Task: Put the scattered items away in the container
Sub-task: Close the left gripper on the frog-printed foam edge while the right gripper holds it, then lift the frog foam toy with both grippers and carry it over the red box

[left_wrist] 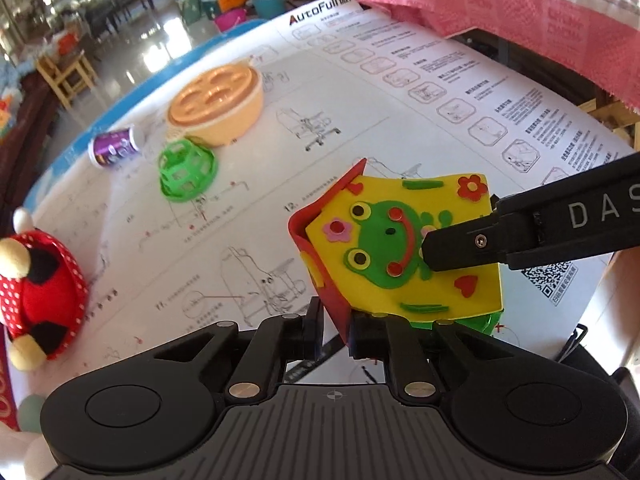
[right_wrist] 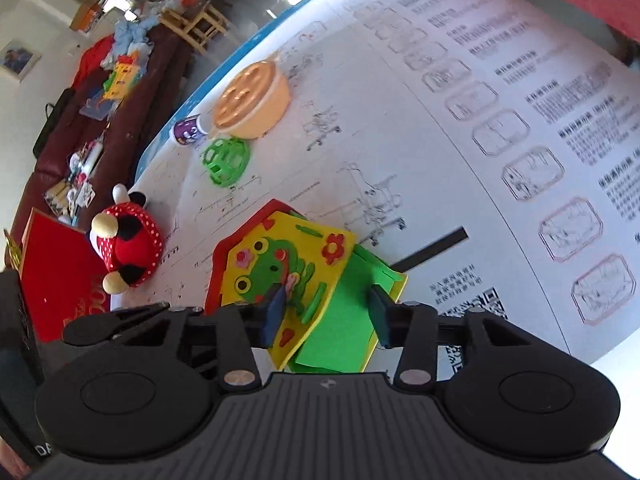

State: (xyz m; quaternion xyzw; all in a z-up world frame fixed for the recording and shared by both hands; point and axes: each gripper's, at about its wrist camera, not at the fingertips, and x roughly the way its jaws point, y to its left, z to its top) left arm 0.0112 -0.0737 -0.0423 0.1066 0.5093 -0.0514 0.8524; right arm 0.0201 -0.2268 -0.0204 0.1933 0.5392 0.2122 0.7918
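Note:
A foam box (left_wrist: 400, 240), yellow with a green frog, red side and green wall, stands on the paper-covered table; it also shows in the right wrist view (right_wrist: 288, 264). My left gripper (left_wrist: 336, 332) is shut on the box's red side wall. My right gripper (right_wrist: 326, 312) is open, one finger over the frog face and the other beside the green wall; its finger (left_wrist: 480, 240) reaches in from the right in the left wrist view. A green lattice ball (left_wrist: 186, 170), a purple cup (left_wrist: 116, 146) and a red ladybird plush (left_wrist: 38, 288) lie scattered to the left.
An orange lidded bowl (left_wrist: 218, 102) sits at the table's far side. A pink cloth (left_wrist: 520, 8) hangs at the upper right. A red box (right_wrist: 60, 276) and a brown sofa (right_wrist: 120, 112) with clutter lie left of the table.

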